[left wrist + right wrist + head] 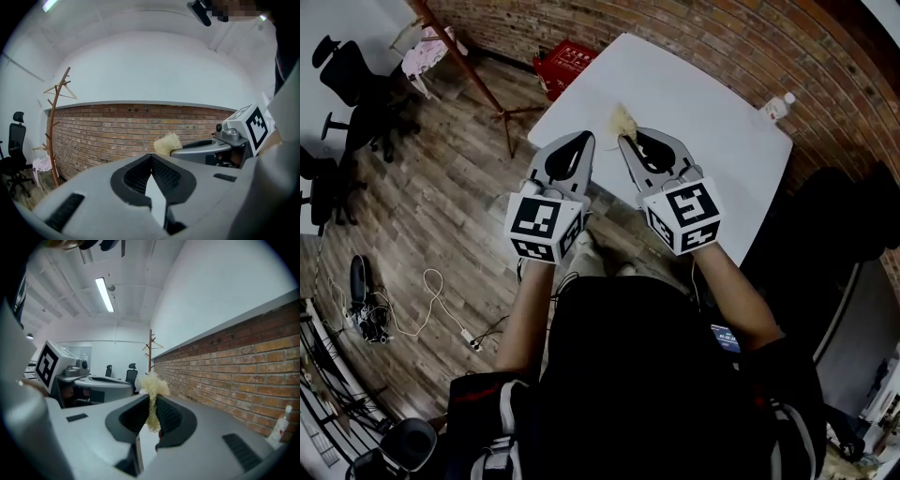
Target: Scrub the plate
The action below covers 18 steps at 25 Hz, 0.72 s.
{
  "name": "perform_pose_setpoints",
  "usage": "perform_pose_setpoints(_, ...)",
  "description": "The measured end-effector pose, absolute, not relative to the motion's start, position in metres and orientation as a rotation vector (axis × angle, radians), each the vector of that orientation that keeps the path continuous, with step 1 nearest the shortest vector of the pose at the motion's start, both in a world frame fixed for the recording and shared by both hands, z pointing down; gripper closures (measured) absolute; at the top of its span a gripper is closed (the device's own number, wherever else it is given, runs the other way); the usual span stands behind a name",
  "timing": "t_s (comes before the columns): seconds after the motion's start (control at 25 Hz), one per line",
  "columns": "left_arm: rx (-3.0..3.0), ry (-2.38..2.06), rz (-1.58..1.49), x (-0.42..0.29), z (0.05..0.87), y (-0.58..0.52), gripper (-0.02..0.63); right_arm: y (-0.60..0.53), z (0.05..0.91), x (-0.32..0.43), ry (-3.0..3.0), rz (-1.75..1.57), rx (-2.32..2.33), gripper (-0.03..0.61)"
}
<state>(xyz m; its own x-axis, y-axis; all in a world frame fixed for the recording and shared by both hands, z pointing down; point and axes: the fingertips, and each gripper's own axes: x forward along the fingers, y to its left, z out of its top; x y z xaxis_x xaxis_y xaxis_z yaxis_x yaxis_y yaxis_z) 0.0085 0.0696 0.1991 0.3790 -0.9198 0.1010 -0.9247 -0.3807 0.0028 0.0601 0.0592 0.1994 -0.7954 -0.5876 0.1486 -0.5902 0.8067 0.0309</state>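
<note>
Both grippers are held up side by side above the near edge of the white table (703,112). My right gripper (626,141) is shut on a pale yellow fibrous scrubber (622,120), whose tuft sticks out past the tips. In the right gripper view the scrubber (151,386) is pinched between the ribbed pads of that gripper (152,398). My left gripper (585,139) is shut with nothing between its jaws (151,155). From the left gripper view the scrubber (167,143) shows at the right gripper's tip. No plate shows in any view.
A small white bottle (777,106) stands at the table's far right corner by the brick wall. A red box (565,64) and a wooden coat stand (464,66) are on the wood floor to the left, with office chairs (347,80) and cables (431,300) beyond.
</note>
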Motion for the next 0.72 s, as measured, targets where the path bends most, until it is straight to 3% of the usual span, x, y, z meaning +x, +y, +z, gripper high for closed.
perform_pose_setpoints(0.72, 2.553, -1.738, 0.099, 0.0096, 0.1952, 0.0775, 0.595, 0.0681, 0.1969, 0.0635, -2.862, 0.014, 0.927, 0.523)
